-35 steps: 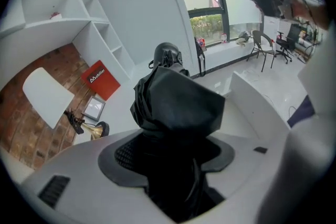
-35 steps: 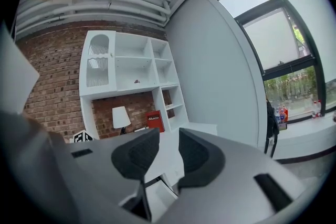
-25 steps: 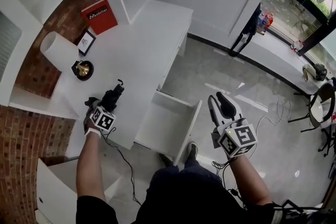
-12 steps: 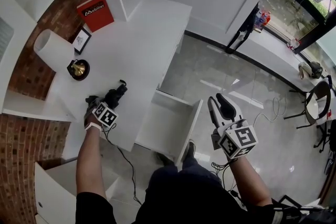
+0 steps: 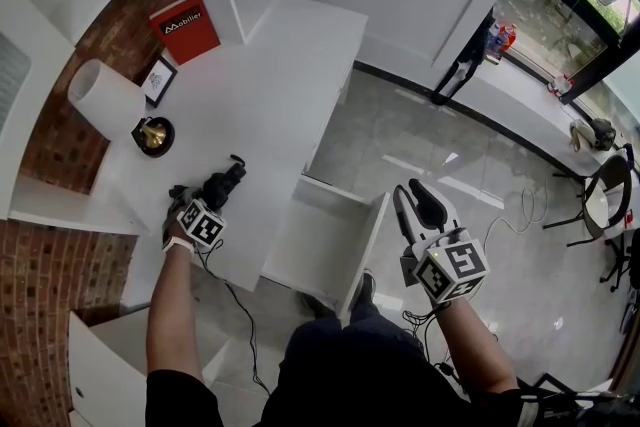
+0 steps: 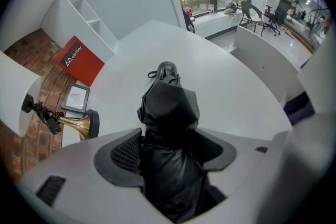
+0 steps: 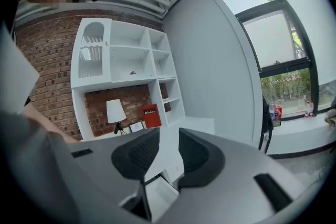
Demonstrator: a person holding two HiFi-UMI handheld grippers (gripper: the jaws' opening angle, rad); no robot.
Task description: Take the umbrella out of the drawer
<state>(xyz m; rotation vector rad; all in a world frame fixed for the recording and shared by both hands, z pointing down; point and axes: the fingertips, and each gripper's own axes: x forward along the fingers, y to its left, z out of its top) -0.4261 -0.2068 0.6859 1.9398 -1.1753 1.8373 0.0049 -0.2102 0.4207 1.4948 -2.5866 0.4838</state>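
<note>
Two tools logged: left gripper (image 5: 216, 195) jaws just opened around umbrella (image 6: 169, 107) laid by desk's (image 5: 270, 95) front edge; right gripper (image 5: 412, 194) jaws apart, empty

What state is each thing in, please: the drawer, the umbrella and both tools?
drawer: pulled open.
umbrella: folded, lying on the desk, out of the drawer.
left tool: open; jaws have just been opening, umbrella between them.
right tool: open, empty.

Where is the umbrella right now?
Head view, left side: the umbrella lies on the white desk between the left gripper's jaws, which have just been opening, left of the open drawer.
</note>
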